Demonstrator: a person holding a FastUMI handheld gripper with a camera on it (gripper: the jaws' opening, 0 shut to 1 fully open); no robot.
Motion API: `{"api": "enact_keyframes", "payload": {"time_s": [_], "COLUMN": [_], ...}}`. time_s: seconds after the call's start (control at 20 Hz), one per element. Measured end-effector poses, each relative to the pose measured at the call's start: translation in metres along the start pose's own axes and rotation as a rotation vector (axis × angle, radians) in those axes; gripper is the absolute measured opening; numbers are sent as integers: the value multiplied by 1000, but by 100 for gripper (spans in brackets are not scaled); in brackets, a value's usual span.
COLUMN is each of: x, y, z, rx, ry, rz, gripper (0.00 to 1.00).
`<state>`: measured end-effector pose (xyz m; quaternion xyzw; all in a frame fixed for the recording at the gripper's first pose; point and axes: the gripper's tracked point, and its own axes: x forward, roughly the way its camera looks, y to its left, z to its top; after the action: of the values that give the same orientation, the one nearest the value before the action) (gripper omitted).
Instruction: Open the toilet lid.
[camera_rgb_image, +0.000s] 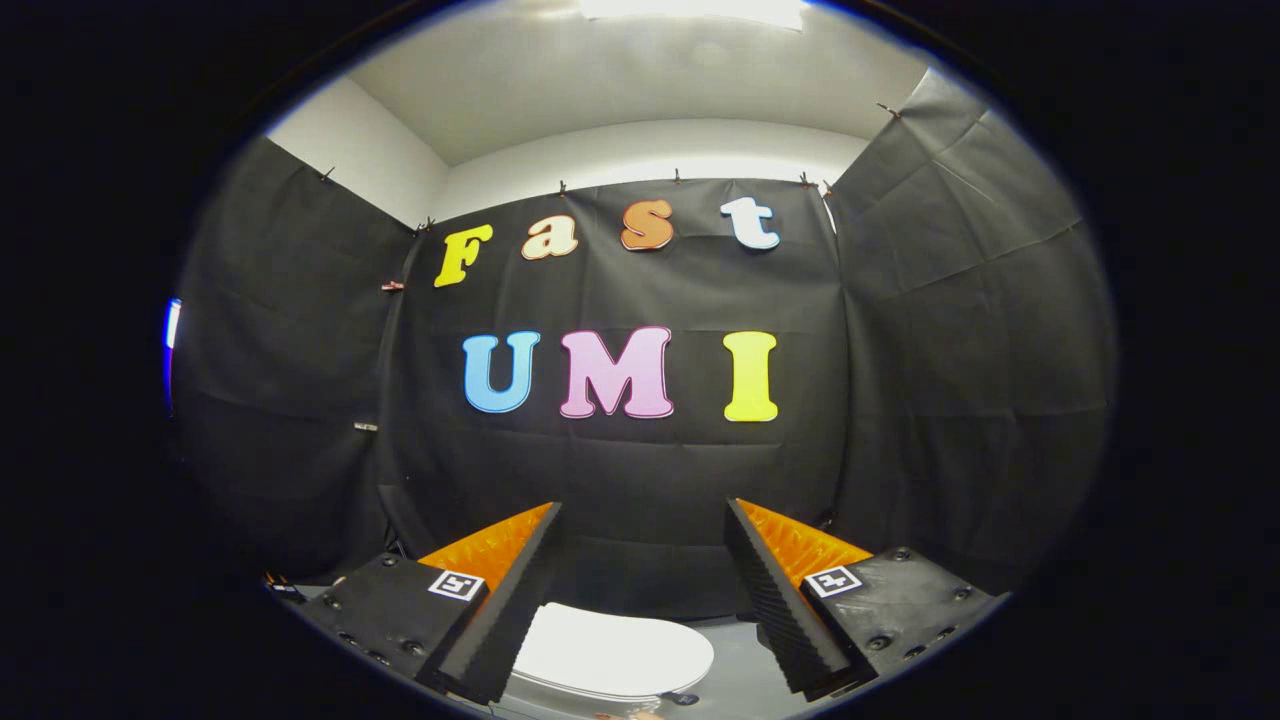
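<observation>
The approach is under way: the gripper (640, 600) is held spread and empty above the closed toilet lid (610, 652); descent to its edge is needed.

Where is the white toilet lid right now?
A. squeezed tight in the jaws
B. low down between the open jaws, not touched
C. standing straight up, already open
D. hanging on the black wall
B: the lid lies flat and low between the fingers of the gripper, whose jaws stand wide apart with nothing pinched.
</observation>
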<state>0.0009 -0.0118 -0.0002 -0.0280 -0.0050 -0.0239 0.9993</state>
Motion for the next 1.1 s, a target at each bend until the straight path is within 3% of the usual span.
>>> {"api": "enact_keyframes", "payload": {"time_s": [0.65, 1.1], "x": [-2, 28], "y": [-2, -14], "z": [4, -26], "rx": [6, 108], "ry": [-10, 70], "rz": [-2, -40], "gripper": [98, 99]}}
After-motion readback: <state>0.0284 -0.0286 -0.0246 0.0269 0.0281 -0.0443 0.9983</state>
